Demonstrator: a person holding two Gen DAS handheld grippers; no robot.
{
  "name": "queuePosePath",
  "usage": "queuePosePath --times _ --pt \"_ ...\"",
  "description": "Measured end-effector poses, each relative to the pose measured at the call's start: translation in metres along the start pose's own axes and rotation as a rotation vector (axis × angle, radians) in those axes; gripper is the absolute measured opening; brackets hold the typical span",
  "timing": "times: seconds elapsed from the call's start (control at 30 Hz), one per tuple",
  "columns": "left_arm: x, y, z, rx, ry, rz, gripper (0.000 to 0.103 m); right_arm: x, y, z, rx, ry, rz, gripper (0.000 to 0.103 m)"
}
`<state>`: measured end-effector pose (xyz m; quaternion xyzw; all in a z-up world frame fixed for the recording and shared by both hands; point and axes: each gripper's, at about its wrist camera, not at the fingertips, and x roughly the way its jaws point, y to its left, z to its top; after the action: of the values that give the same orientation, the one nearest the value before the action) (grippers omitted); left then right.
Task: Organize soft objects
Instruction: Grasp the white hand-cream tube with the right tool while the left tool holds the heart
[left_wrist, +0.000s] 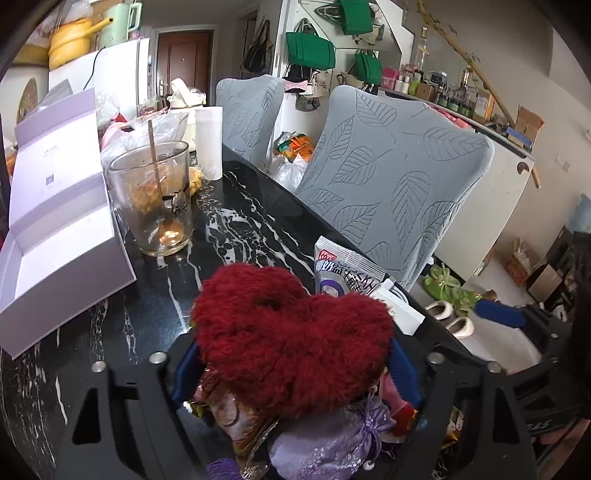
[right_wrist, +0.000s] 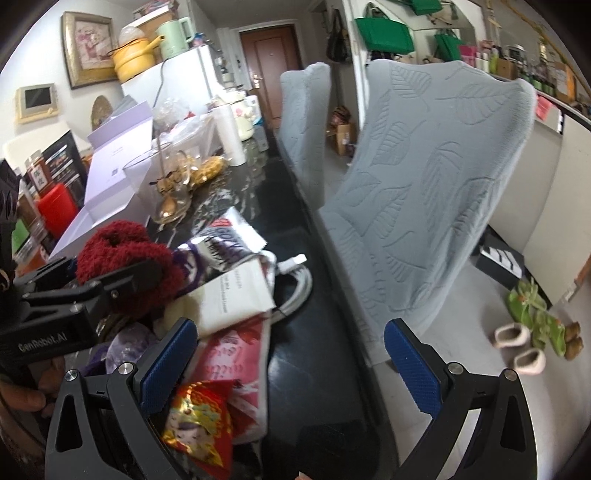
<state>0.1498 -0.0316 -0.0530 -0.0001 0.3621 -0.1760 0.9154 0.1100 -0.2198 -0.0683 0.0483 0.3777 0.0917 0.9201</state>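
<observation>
My left gripper (left_wrist: 291, 354) is shut on a fluffy dark red scrunchie (left_wrist: 291, 332), held between its blue pads above a pile of soft things. A lilac satin pouch (left_wrist: 332, 439) and colourful packets lie under it. In the right wrist view the scrunchie (right_wrist: 122, 258) sits at the left inside the left gripper's black fingers (right_wrist: 122, 280). My right gripper (right_wrist: 291, 354) is open and empty, over the table's right edge, with a red-gold pouch (right_wrist: 199, 421) and a pink packet (right_wrist: 229, 362) beside its left pad.
A black marbled table (left_wrist: 236, 236) holds a glass with a spoon (left_wrist: 155, 206), an open lilac box (left_wrist: 55, 221), a paper roll (left_wrist: 208, 142), a white booklet (right_wrist: 236, 295) and a cable (right_wrist: 295, 280). Two grey-covered chairs (left_wrist: 391, 181) stand along the right edge.
</observation>
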Motion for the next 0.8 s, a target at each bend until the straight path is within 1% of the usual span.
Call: queuePosePath --times 0.07,0.2,0.23,0.3,0.37,0.4,0.47,0.6,0.63,0.67,0.7,0.73,0.77,0.8 --pt "-0.003 0.004 0.001 -0.013 0.002 -0.014 0.076 0.004 0.005 0.001 -0.019 0.007 0.016 0.103" --pt "-0.011 0.011 0.001 -0.025 0.007 -0.028 0.076 0.01 0.016 0.002 -0.045 0.011 0.052 0.103" --pt "-0.015 0.013 0.001 -0.027 0.003 -0.026 0.076 0.012 0.018 0.002 -0.044 0.014 0.072 0.103" --pt "-0.02 0.016 0.0 -0.028 0.0 -0.021 0.076 0.015 0.02 0.003 -0.032 0.024 0.105 0.099" --pt "-0.025 0.02 0.0 -0.03 -0.005 -0.019 0.076 0.019 0.02 0.004 -0.01 0.04 0.133 0.088" --pt "-0.027 0.022 -0.001 -0.031 -0.008 -0.018 0.076 0.021 0.02 0.005 0.0 0.047 0.142 0.086" --pt "-0.034 0.027 -0.002 -0.034 -0.015 -0.014 0.076 0.025 0.02 0.005 0.022 0.059 0.155 0.079" --pt "-0.044 0.035 -0.003 -0.043 -0.032 0.006 0.076 0.026 0.023 0.006 0.029 0.06 0.173 0.074" --pt "-0.046 0.038 -0.003 -0.045 -0.035 0.009 0.076 0.027 0.025 0.006 0.029 0.061 0.178 0.071" --pt "-0.046 0.039 -0.004 -0.047 -0.037 0.012 0.076 0.028 0.027 0.006 0.029 0.061 0.182 0.065" --pt "-0.046 0.041 -0.005 -0.05 -0.036 0.014 0.076 0.028 0.028 0.006 0.028 0.061 0.181 0.063" --pt "-0.045 0.044 -0.006 -0.055 -0.034 0.014 0.076 0.028 0.03 0.007 0.025 0.057 0.17 0.059" --pt "-0.044 0.046 -0.006 -0.059 -0.032 0.015 0.076 0.028 0.033 0.008 0.017 0.049 0.16 0.052" --pt "-0.043 0.048 -0.007 -0.065 -0.03 0.016 0.076 0.027 0.035 0.009 0.011 0.042 0.154 0.049"
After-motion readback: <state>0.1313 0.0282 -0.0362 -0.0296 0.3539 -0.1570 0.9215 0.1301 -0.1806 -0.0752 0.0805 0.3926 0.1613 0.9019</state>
